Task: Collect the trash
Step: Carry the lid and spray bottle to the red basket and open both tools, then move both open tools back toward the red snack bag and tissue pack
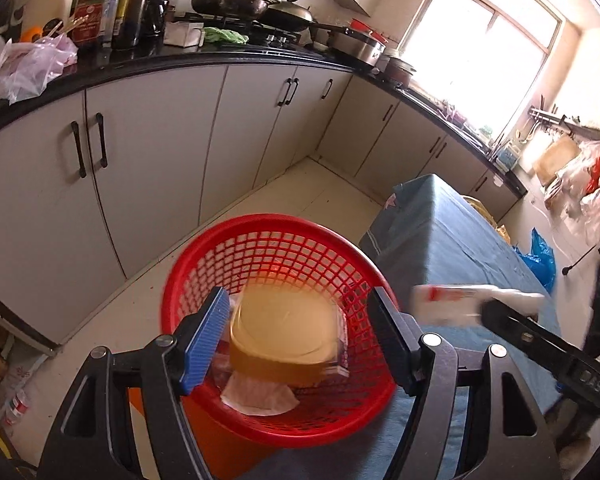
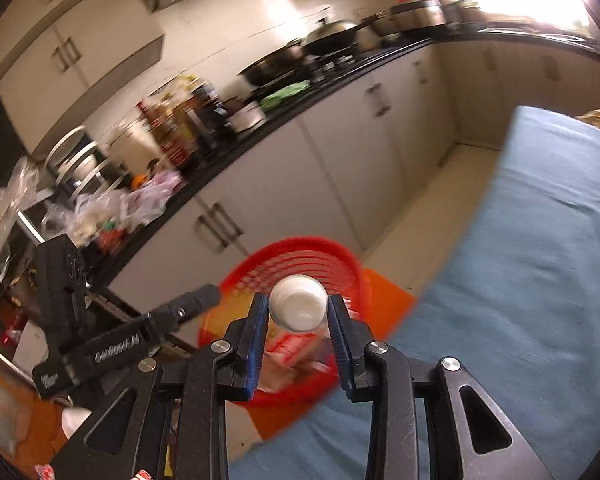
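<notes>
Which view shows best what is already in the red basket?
The left wrist view: it looks down into the red basket and shows a tan round tub on white paper. In the right wrist view the basket is blurred and mostly hidden behind the white cup between that gripper's fingers.

Left wrist cam: close above basket, tilted down, facing counter. Right wrist cam: from the table side, tilted down, rolled. Shared: basket, counter, table.
</notes>
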